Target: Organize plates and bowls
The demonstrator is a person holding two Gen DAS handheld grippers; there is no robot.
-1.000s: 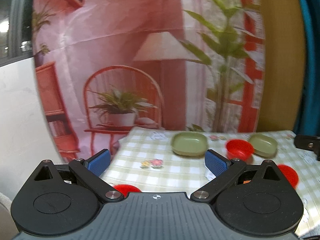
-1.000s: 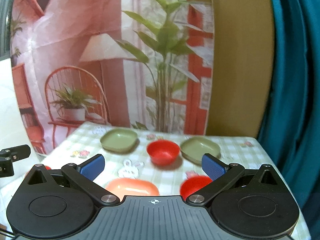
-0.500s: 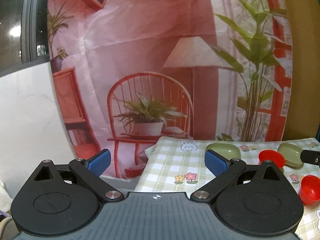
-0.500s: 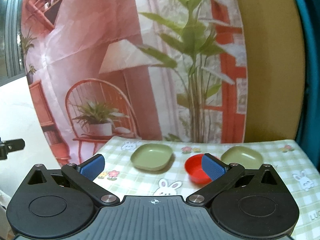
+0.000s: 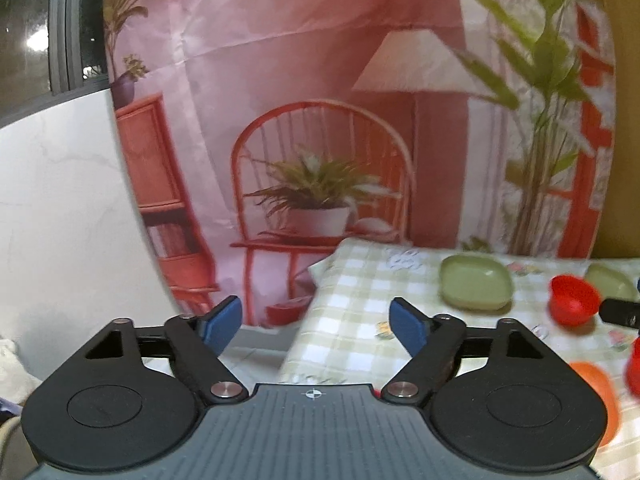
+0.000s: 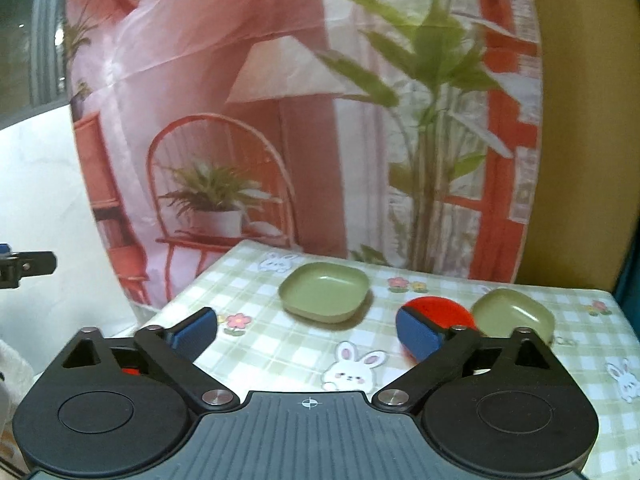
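Observation:
On the checked tablecloth lie a green square plate (image 6: pixel 324 292), a red bowl (image 6: pixel 438 312) and a second green plate (image 6: pixel 514 316). My right gripper (image 6: pixel 308 334) hovers in front of them, its jaws closing with nothing between them; its right pad hides part of the red bowl. My left gripper (image 5: pixel 316 324) is off the table's left corner, its jaws also closing on nothing. In the left wrist view the green plate (image 5: pixel 476 286), the red bowl (image 5: pixel 574 300) and an orange plate (image 5: pixel 596 392) all lie to its right.
The table (image 6: pixel 280 344) ends at a left edge beside a white wall (image 5: pixel 60 200). A printed backdrop (image 6: pixel 280 120) with a chair and plants hangs behind it. A teal curtain shows at the far right. Another red dish (image 5: pixel 634 368) sits at the frame edge.
Both pairs of jaws have narrowed a little. The dishes have slid to the right in both views as the hands moved left. The orange plate has come back into the left view.

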